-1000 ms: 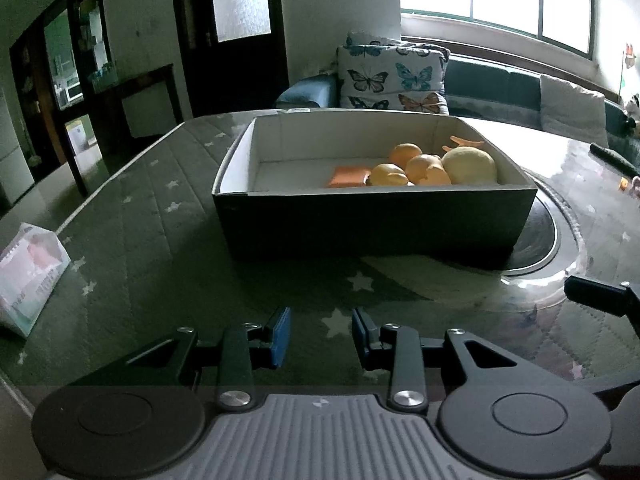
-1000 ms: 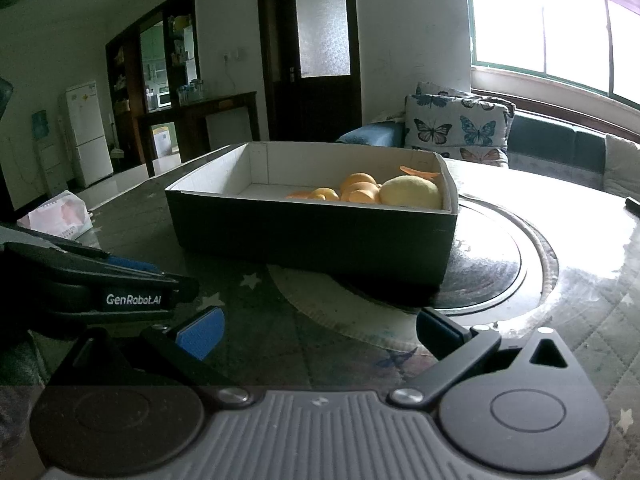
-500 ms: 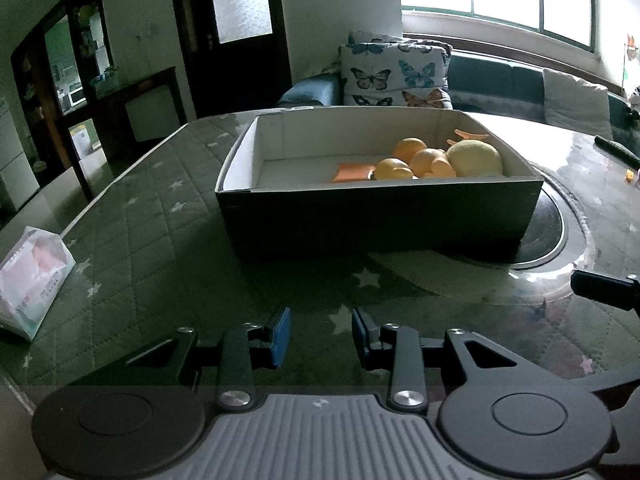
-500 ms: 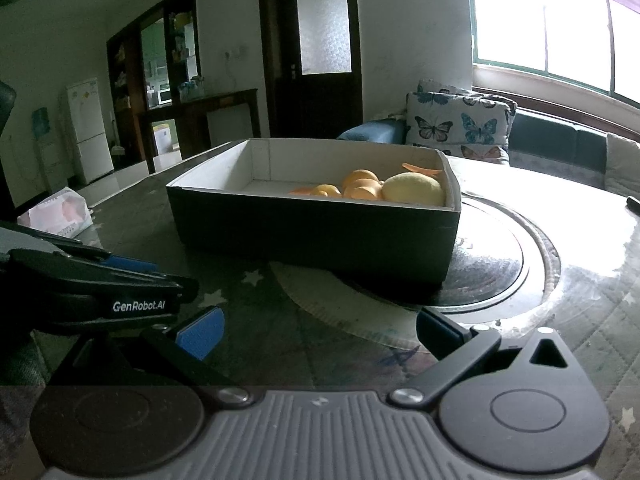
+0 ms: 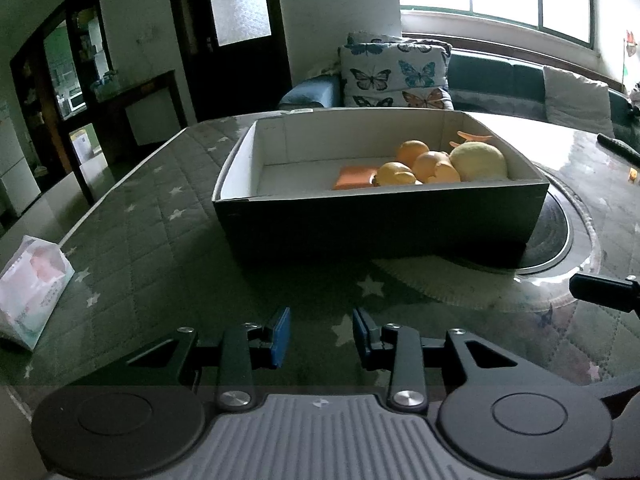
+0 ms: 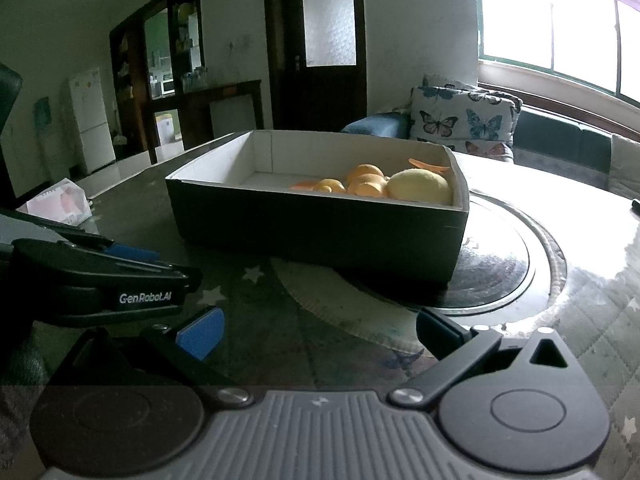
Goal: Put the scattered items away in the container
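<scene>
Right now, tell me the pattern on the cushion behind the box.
Butterflies in blue, orange and dark tones on a pale cushion; clearest in the left wrist view.

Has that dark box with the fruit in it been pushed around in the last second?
No. The box sits the same on the round turntable in the right wrist view; only the cameras drifted slightly.

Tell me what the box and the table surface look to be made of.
Box: seemingly cardboard, matte dark outside and plain white inside, with thin walls and a raw folded rim. Table: apparently a quilted, star-printed cloth under a glossy clear sheet, glass or plastic, since window glare reflects off it. Both grippers are empty and open: left gripper, right gripper.
</scene>
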Demonstrator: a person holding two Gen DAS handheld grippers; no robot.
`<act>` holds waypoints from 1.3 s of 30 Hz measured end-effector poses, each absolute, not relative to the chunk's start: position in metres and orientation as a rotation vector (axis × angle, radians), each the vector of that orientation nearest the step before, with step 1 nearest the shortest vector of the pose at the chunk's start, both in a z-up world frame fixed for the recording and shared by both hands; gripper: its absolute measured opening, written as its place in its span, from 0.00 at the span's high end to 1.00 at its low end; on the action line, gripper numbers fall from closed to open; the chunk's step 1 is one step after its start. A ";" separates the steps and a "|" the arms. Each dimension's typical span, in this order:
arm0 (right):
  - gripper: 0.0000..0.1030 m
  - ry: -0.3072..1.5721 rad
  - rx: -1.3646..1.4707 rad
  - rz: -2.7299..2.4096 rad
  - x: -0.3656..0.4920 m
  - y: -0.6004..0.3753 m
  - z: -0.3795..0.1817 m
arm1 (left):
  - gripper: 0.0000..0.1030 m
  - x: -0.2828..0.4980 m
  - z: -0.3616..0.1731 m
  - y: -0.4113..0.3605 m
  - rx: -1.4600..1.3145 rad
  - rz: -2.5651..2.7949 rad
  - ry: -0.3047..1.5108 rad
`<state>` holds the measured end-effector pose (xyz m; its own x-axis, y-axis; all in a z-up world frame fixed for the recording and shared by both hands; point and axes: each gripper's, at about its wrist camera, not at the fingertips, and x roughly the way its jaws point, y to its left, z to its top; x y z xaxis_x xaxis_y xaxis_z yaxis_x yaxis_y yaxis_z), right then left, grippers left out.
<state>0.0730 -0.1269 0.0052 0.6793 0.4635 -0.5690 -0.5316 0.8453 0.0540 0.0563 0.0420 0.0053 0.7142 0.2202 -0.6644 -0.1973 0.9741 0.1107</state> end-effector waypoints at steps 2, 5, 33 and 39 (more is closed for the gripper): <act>0.00 0.605 -0.122 0.560 0.074 -0.126 0.006 | 0.64 0.057 0.005 0.042 0.033 0.229 0.741; 0.00 0.605 -0.126 0.558 0.076 -0.126 0.007 | 0.64 0.059 0.005 0.041 0.036 0.227 0.743; 0.00 0.633 -0.127 0.541 0.103 -0.122 0.008 | 0.64 0.082 0.007 0.047 0.025 0.234 0.758; 0.00 0.635 -0.131 0.542 0.111 -0.119 0.010 | 0.64 0.089 0.008 0.048 0.032 0.242 0.766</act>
<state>0.1109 -0.1194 0.0101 0.6716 0.4405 -0.5958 -0.5189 0.8536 0.0461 0.0893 0.0484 0.0076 0.6943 0.2287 -0.6824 -0.2054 0.9717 0.1166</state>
